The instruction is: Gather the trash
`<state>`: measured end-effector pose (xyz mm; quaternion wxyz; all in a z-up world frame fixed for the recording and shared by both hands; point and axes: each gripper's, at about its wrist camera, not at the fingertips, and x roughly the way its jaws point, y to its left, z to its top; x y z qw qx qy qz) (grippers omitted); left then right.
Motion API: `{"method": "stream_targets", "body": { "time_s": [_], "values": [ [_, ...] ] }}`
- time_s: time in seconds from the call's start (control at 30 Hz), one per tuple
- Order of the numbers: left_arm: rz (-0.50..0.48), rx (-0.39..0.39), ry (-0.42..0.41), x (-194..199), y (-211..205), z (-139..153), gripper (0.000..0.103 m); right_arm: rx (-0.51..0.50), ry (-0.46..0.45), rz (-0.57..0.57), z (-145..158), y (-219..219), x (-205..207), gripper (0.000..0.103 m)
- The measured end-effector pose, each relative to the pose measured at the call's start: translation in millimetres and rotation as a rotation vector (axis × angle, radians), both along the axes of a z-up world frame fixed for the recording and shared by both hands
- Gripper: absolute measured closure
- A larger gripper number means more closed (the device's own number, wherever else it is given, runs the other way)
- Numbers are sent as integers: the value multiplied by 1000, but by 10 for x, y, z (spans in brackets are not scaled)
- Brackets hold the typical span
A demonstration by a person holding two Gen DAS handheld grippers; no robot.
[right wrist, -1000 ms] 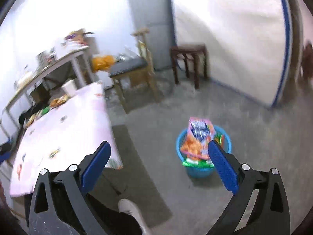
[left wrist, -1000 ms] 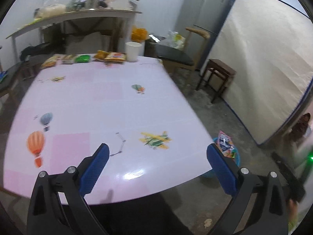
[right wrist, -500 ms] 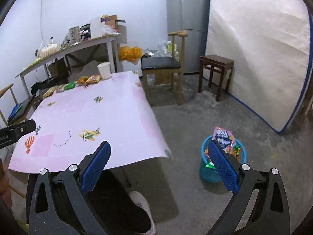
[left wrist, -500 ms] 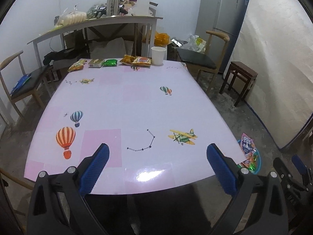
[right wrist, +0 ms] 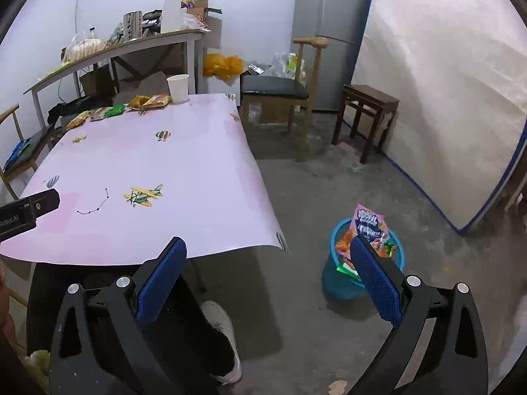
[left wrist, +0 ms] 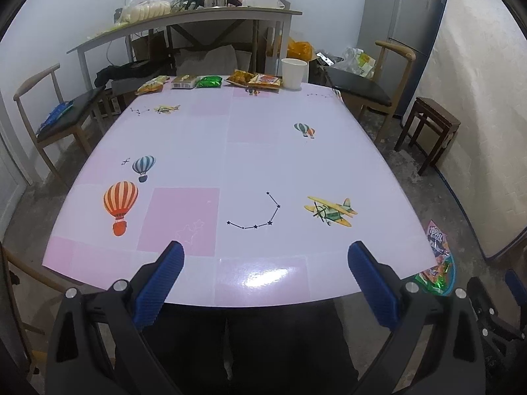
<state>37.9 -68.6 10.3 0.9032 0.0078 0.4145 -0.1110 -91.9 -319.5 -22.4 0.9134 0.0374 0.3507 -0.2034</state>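
Several snack wrappers (left wrist: 210, 82) and a white paper cup (left wrist: 293, 73) lie along the far edge of the pink table (left wrist: 230, 151); they also show in the right wrist view (right wrist: 145, 102). A blue bin (right wrist: 349, 283) stuffed with wrappers stands on the floor right of the table; it also shows in the left wrist view (left wrist: 439, 271). My left gripper (left wrist: 265, 283) is open and empty over the table's near edge. My right gripper (right wrist: 268, 279) is open and empty over the floor, left of the bin.
A chair (right wrist: 283, 89) and a dark stool (right wrist: 369, 115) stand right of the table, with a fridge (right wrist: 329, 3) and a mattress (right wrist: 444, 82) behind. Another chair (left wrist: 59, 118) stands at the left. A cluttered shelf table (left wrist: 184, 23) is at the back.
Both grippers swung left, away from the bin and toward the table, and now hold almost still. Both stayed open and empty.
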Motion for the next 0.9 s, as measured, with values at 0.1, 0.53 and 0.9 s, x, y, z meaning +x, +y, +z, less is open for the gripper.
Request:
{"method": "stream_targets", "body": {
  "time_s": [0.1, 0.53, 0.9],
  "values": [
    [0, -7, 2, -19, -13, 19, 6, -8, -3, -2, 28, -2, -5, 7],
    [-35, 8, 19, -162, -132, 54, 6, -11, 9, -19, 74, -15, -72, 7],
    [-34, 21, 29, -145, -170, 33, 6, -15, 12, -31, 91, -25, -78, 7]
  ]
}}
